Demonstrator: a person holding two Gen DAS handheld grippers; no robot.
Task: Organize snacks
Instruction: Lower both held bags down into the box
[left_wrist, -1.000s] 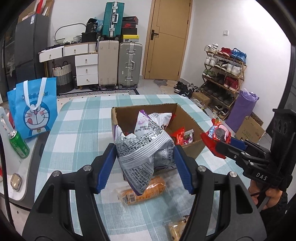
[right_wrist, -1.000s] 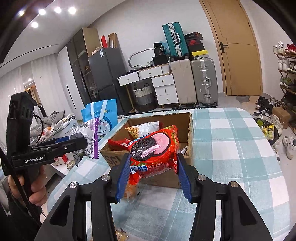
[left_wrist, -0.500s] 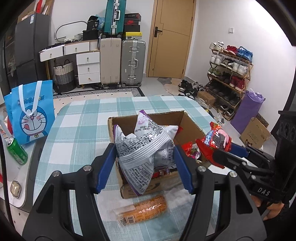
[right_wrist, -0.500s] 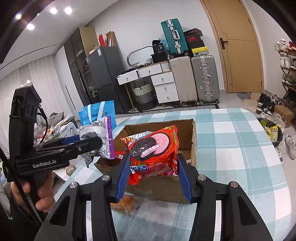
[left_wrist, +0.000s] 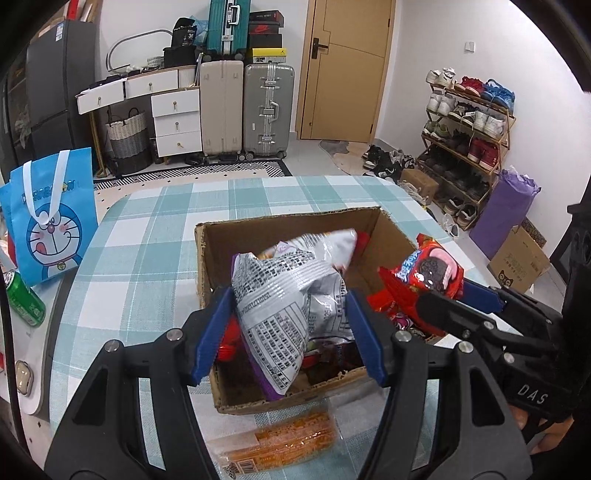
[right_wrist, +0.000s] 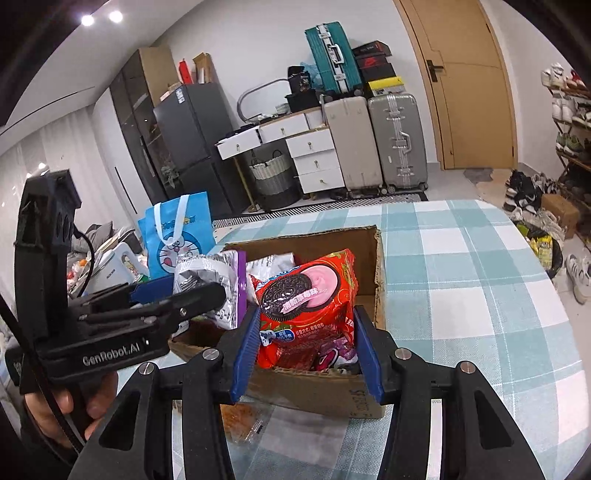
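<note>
My left gripper (left_wrist: 288, 328) is shut on a silver and purple snack bag (left_wrist: 280, 306), which hangs over the open cardboard box (left_wrist: 288, 221) on the checked table. My right gripper (right_wrist: 304, 338) is shut on a red cookie pack (right_wrist: 308, 299) with a dark sandwich cookie printed on it, held over the box (right_wrist: 378, 266) near its front right side. Each gripper shows in the other's view: the right gripper (left_wrist: 424, 291) with the red pack (left_wrist: 424, 273), the left gripper (right_wrist: 207, 291) with the silver bag (right_wrist: 214, 273). The box holds several other snack packs.
An orange snack in clear wrap (left_wrist: 284, 443) lies on the table in front of the box. A blue cartoon bag (left_wrist: 48, 218) and a green can (left_wrist: 24, 301) stand at the table's left edge. Suitcases, drawers and a shoe rack line the room behind.
Both grippers have moved forward with their packs, from short of the box to over its opening. The orange wrapped snack now lies nearer the left gripper's base.
</note>
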